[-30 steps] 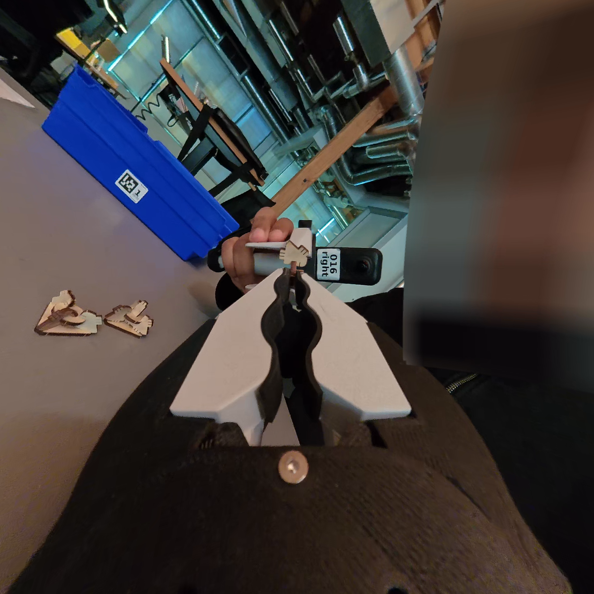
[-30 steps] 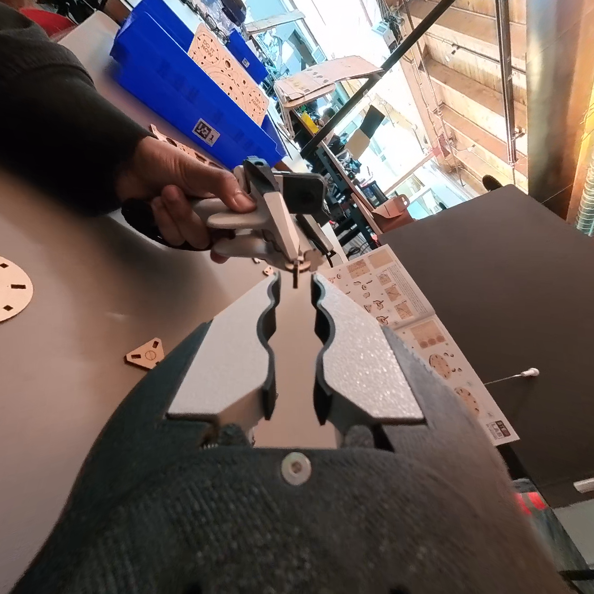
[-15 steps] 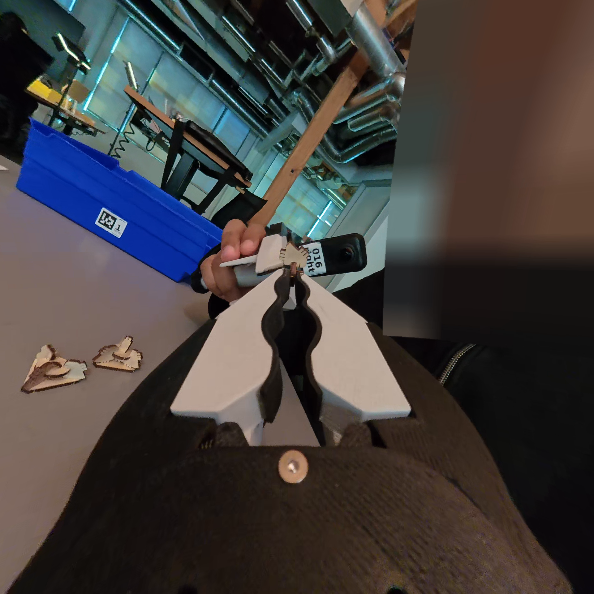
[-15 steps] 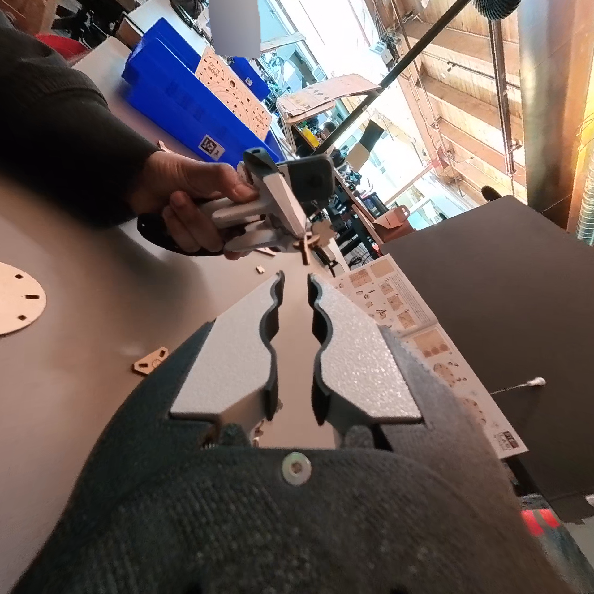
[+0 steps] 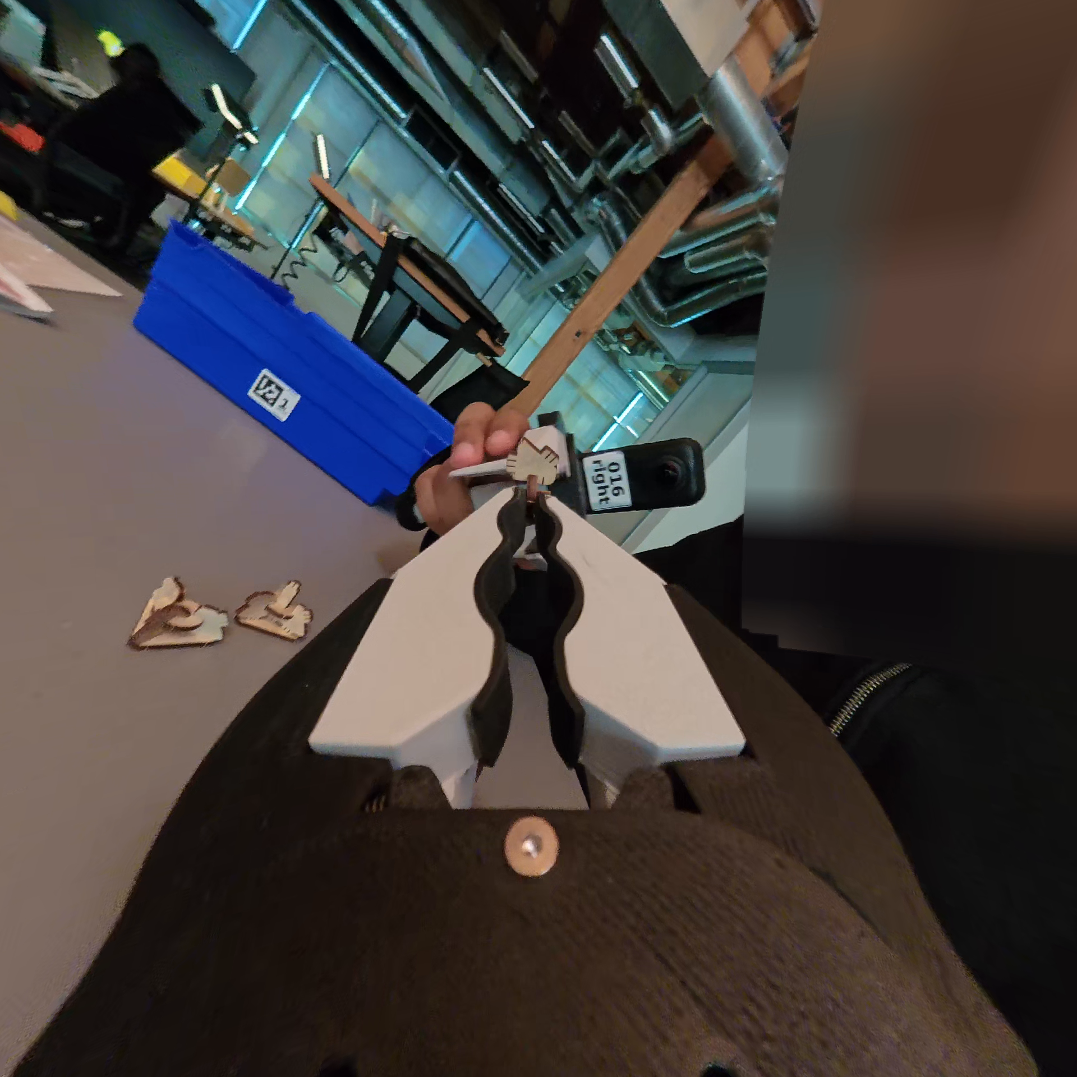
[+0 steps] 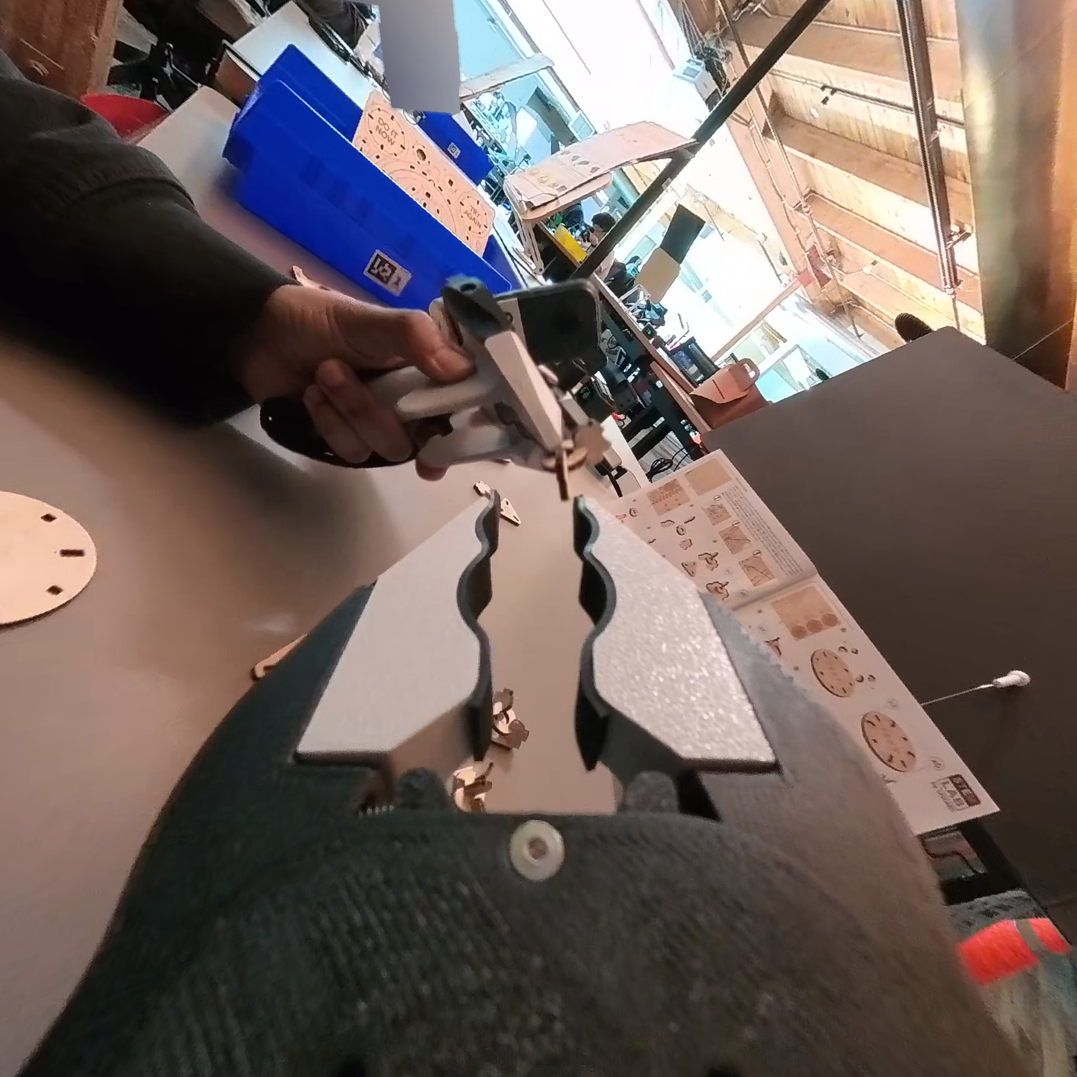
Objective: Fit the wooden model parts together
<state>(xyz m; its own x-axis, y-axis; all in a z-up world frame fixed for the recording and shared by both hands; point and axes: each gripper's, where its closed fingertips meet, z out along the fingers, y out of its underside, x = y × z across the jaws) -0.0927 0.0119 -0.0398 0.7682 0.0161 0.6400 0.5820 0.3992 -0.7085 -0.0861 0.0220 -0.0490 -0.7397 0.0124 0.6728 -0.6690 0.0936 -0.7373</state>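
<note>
right gripper (image 6: 535, 506) jaws stand wider apart than half a second ago and have dropped just below the wooden piece; before that they flanked its stem. left gripper (image 5: 531, 500) has stayed clamped on the small wooden piece (image 5: 531, 463) throughout.

left gripper: tips closed together on a thin stem of the piece, pads pressed on it. the piece's flat toothed head stands just beyond the fingertips, stem running back along the gripper's finger line. seen from the right wrist view, the same wooden piece (image 6: 574, 460) sits at the tip of the left gripper (image 6: 553, 451), a thin tab pointing down toward the gap between the right gripper's jaws, its end just above the right fingertip (image 6: 583, 510), not touching.

right gripper: open, nothing between the pads, grey table (image 6: 204, 524) visible through the gap.

around: blue bin (image 5: 280, 361) on the table, two assembled wooden bits (image 5: 221, 615) lying flat left of the left gripper, round wooden disc (image 6: 35, 556), instruction sheet (image 6: 775, 606) right of the right gripper, small loose wooden parts (image 6: 504, 510) by its left finger.
</note>
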